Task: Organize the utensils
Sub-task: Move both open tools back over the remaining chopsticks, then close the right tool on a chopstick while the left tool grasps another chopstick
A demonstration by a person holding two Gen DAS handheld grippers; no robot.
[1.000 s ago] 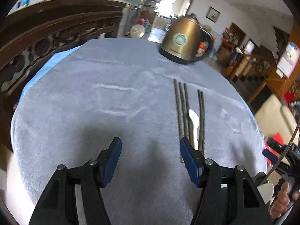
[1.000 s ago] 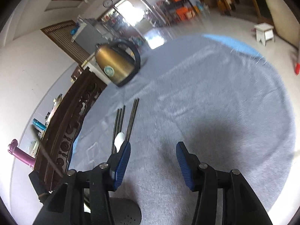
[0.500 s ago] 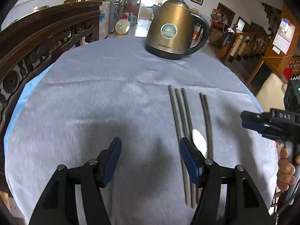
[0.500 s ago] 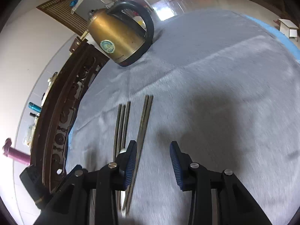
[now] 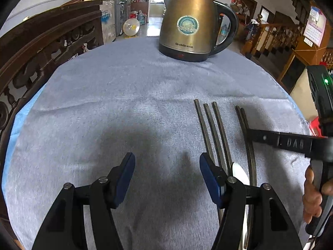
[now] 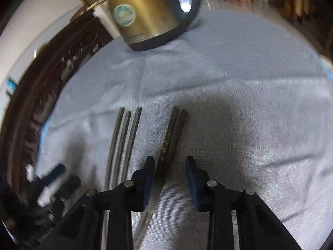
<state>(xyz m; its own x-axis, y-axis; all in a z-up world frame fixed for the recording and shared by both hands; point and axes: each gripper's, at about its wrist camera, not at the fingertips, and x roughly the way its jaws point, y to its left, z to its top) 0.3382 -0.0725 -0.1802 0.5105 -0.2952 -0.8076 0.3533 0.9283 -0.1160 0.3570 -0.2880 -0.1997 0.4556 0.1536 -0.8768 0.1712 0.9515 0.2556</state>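
Chopsticks lie on a worktop (image 5: 104, 108) covered with a blue-grey cloth, all running roughly away from the cameras. They form two groups: a set of three chopsticks (image 5: 212, 131) side by side, and a pair of chopsticks (image 6: 172, 137) just to the right of them, the two sticks of the pair touching along their length. One stick of the pair carries small gold characters. A white spoon (image 5: 239, 173) rests between the two groups at their near end, partly hidden behind the left gripper's right finger.

Right gripper (image 6: 170, 179) points steeply down over the near part of the pair. Its fingers have just been closing and now stand narrow, with the pair running between them. The left finger lies right against the pair, though touch cannot be confirmed, while the right finger stands apart from it with bare cloth showing in the gap, so the sticks are not yet pinched. In the left wrist view this gripper reaches in from the right edge, its black finger crossing over the pair, with a hand (image 5: 312, 195) gripping its handle.

Left gripper (image 5: 167, 175) hangs over bare cloth to the left of the three chopsticks, its fingers wide apart with nothing between them. Its right finger overlaps the near ends of the three sticks in the picture.

A brass-coloured electric kettle (image 5: 189, 20) with a black handle stands at the far side of the worktop, well apart from the chopsticks. A dark carved wooden chair back (image 5: 41, 48) rises along the left edge.
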